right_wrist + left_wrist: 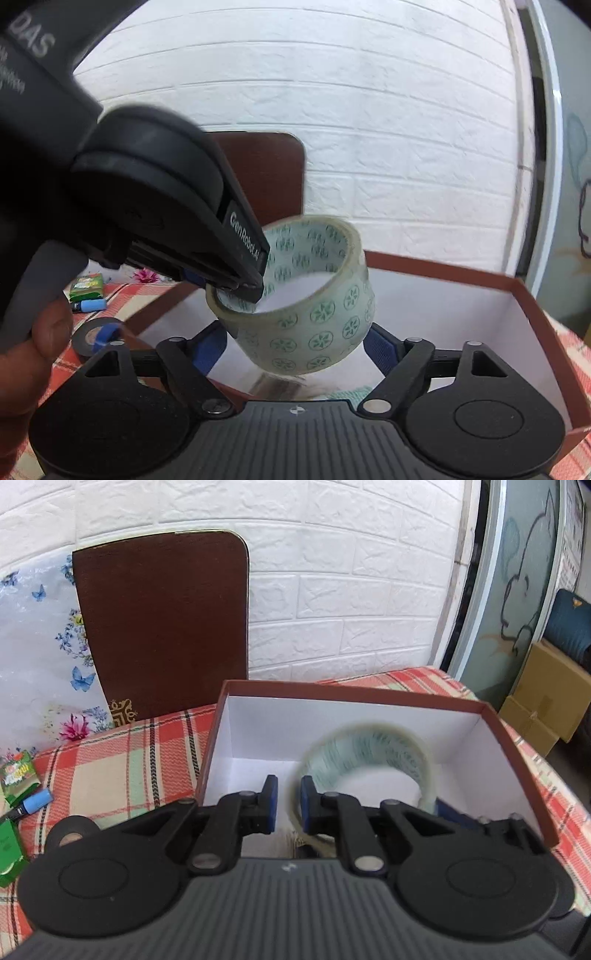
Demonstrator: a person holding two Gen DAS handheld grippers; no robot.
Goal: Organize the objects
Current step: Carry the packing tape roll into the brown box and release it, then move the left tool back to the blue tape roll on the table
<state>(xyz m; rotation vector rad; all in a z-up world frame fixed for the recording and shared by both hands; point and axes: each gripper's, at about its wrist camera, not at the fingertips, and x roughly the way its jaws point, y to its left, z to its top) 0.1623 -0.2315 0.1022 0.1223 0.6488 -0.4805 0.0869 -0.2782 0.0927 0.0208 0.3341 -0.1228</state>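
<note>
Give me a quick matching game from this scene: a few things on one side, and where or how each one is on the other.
Things:
1. patterned tape roll
2. black tape roll
3. brown board
4. open box

States:
a. leaning against the white brick wall
b. lying flat on the checked cloth
c. pinched by its rim in the left claw
d. white inside, red-brown rim

Pairs: 1-c, 2-b, 3-a, 4-d

A brown board leans on the white brick wall; cardboard boxes, perhaps stacked, sit far right.
</note>
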